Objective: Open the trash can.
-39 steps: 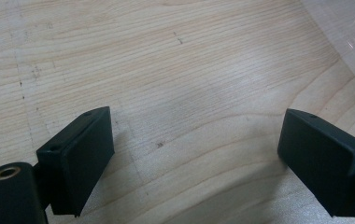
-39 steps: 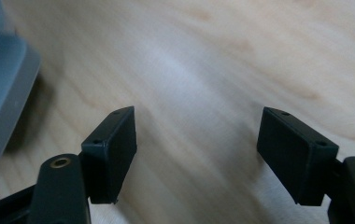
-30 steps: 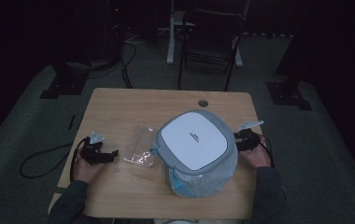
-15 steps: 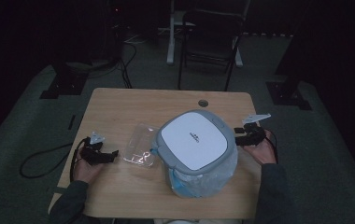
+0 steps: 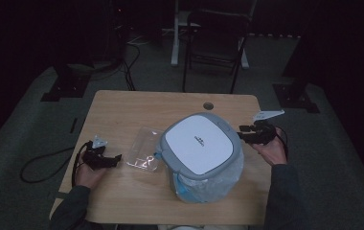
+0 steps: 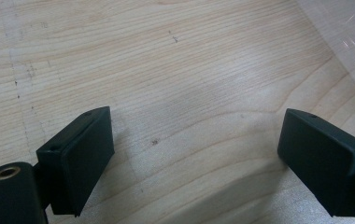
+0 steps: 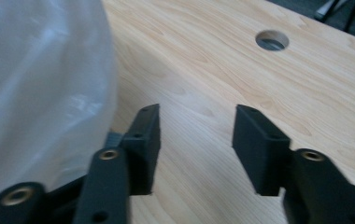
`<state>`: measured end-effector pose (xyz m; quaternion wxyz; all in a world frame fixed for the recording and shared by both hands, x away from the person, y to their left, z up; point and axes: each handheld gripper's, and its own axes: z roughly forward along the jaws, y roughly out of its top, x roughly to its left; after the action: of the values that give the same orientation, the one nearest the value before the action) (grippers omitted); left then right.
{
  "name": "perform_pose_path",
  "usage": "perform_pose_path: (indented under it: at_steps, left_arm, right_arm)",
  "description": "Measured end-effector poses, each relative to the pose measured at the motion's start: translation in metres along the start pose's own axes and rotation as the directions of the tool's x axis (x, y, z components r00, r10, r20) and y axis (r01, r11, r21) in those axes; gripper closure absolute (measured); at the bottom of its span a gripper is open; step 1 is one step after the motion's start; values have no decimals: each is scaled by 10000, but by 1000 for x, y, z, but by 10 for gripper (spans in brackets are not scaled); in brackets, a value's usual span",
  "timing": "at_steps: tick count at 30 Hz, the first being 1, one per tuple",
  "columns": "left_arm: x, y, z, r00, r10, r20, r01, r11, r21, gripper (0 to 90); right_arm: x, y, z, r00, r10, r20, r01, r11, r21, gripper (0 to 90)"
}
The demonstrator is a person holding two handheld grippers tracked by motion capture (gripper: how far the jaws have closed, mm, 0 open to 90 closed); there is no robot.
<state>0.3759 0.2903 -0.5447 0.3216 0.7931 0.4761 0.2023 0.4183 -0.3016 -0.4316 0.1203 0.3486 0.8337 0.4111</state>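
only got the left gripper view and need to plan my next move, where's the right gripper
observer: the right gripper is at the right side of the wrapped appliance
operator: holding anything
observer: no, its jaws have just been closing with nothing between them; the wrap is beside one jaw
operator: what's the clear stuff at my edge
observer: a flat clear bag, lying between the left gripper and the appliance

The right gripper (image 7: pixel 196 140) hangs over the wooden table (image 7: pixel 222 70), its two black jaws partly apart after just closing somewhat, with bare wood between them. A cloudy plastic wrap (image 7: pixel 40 93) bulges just beside the left-hand jaw, and a round hole (image 7: pixel 272 40) lies farther off.
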Motion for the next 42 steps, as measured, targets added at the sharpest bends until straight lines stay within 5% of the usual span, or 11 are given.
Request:
perform_pose_path:
  at_steps: [12, 20, 32, 38, 42]
  left_arm:
    - [0, 0, 0, 10000, 11, 8, -11, 10000, -4, 115]
    - [0, 0, 0, 10000, 23, 7, -23, 10000, 8, 115]
    - [0, 0, 0, 10000, 36, 18, -36, 10000, 6, 116]
    - [0, 0, 0, 10000, 39, 12, -39, 10000, 12, 116]
    - [0, 0, 0, 10000, 41, 22, -41, 10000, 10, 116]
  right_arm:
    - [4, 11, -15, 9999, -118, -95, 117, 9999, -113, 633]
    - [9, 16, -25, 9988, -316, -370, 304, 9990, -313, 896]
    - [17, 26, -32, 9963, -562, -643, 533, 9975, -462, 894]
    - [20, 31, -38, 9923, -540, -1111, 451, 9957, -814, 722]
    - [23, 35, -42, 9882, -640, -1394, 496, 9934, -1038, 695]
